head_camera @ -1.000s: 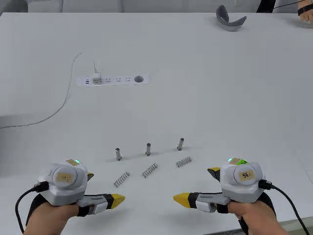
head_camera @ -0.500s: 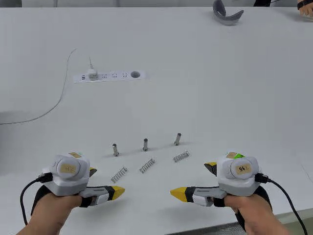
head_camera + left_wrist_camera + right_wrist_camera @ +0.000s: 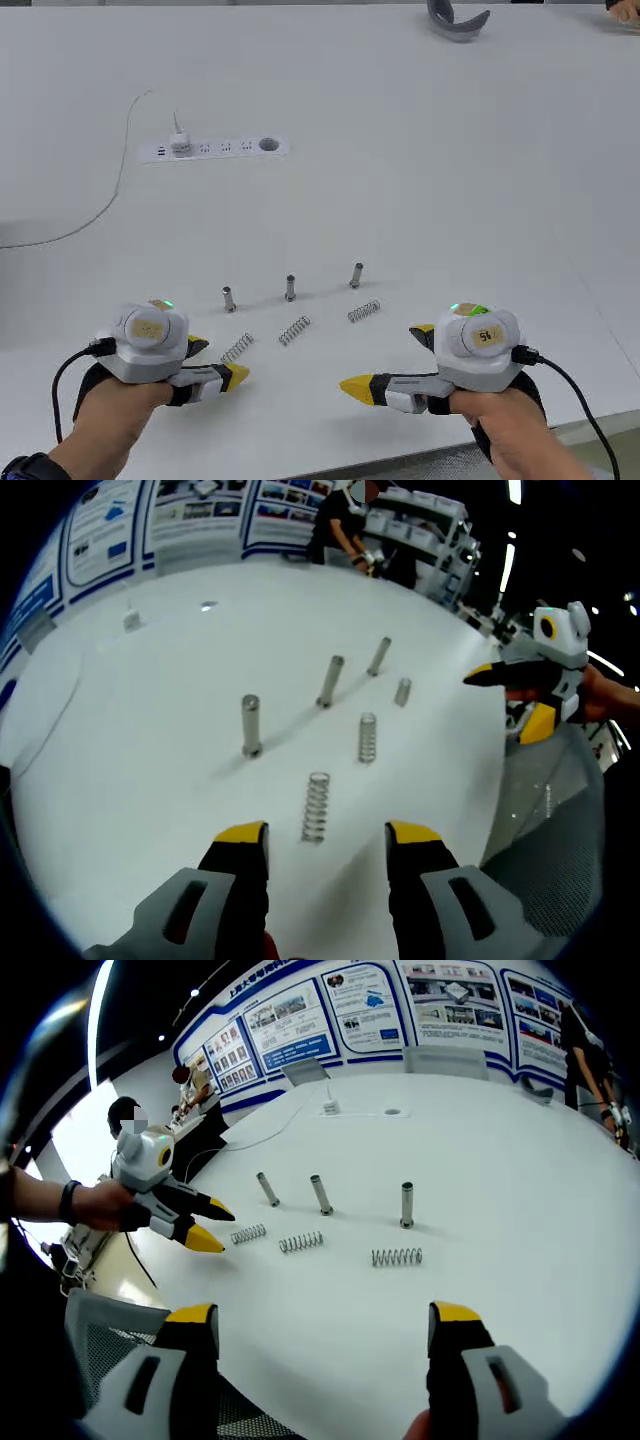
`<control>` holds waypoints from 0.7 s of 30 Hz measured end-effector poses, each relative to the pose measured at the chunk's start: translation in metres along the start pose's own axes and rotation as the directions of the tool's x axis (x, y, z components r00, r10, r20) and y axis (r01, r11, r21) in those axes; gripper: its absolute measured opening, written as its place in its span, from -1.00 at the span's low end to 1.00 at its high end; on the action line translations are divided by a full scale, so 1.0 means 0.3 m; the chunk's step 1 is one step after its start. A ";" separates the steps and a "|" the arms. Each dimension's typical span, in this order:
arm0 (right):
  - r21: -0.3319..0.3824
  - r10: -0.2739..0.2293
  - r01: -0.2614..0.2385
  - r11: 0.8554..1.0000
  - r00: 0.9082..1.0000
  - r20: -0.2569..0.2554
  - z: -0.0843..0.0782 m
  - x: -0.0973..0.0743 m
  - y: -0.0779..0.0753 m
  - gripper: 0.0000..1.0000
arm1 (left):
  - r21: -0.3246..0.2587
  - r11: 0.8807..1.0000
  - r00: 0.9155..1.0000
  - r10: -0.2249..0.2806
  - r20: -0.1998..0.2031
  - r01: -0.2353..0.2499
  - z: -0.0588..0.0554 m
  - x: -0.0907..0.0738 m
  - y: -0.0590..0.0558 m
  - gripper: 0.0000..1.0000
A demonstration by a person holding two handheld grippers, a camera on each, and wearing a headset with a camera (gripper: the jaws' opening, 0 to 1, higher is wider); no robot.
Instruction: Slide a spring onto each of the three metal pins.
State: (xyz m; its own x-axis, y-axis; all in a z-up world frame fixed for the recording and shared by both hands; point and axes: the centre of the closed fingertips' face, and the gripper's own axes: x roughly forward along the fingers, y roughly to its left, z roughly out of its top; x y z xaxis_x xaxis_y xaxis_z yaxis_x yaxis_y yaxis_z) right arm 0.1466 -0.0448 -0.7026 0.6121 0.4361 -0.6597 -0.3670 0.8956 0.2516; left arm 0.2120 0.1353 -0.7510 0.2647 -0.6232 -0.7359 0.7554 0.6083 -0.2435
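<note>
Nearest the person, the left gripper [image 3: 215,360] and right gripper [image 3: 388,358] hover low over the table [image 3: 420,200], the jaws of both spread wide and holding nothing. Just beyond lie three springs [image 3: 294,330], flat in a row, each near its own upright pin [image 3: 290,288]. None is on yet. They look light, thin and apt to roll or squash. I'd pinch one gently across the coils near one end, leaving the other end free. Far back lies a power strip [image 3: 213,149].

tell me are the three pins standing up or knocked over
Standing up. The three pins stand upright in a row on the table, each bare; the springs lie flat in front of them.
</note>
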 end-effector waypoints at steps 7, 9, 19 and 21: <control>0.011 0.004 -0.004 1.000 1.000 0.001 -0.007 -0.002 0.003 0.74 | -0.014 1.000 1.000 -0.001 -0.010 0.000 -0.009 0.023 0.002 -0.32; 0.013 0.005 -0.005 1.000 1.000 0.002 -0.006 -0.004 0.005 0.74 | -0.014 1.000 1.000 -0.001 -0.009 0.001 -0.008 0.032 0.003 -0.35; 0.029 -0.001 0.000 1.000 1.000 0.013 -0.001 -0.013 0.000 0.72 | 0.034 0.999 0.999 0.014 -0.031 -0.013 -0.007 0.069 -0.002 -0.60; 0.028 -0.001 0.001 1.000 1.000 0.011 -0.002 -0.015 0.001 0.72 | 0.054 0.998 0.999 0.028 -0.041 -0.025 -0.012 0.068 0.004 -0.68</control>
State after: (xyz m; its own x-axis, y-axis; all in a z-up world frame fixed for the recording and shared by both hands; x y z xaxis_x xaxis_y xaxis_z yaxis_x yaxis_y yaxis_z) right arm 0.1432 -0.0464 -0.6999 0.6200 0.4361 -0.6522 -0.3469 0.8980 0.2707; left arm 0.2162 0.1251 -0.7686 0.2608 -0.5857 -0.7675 0.7798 0.5965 -0.1902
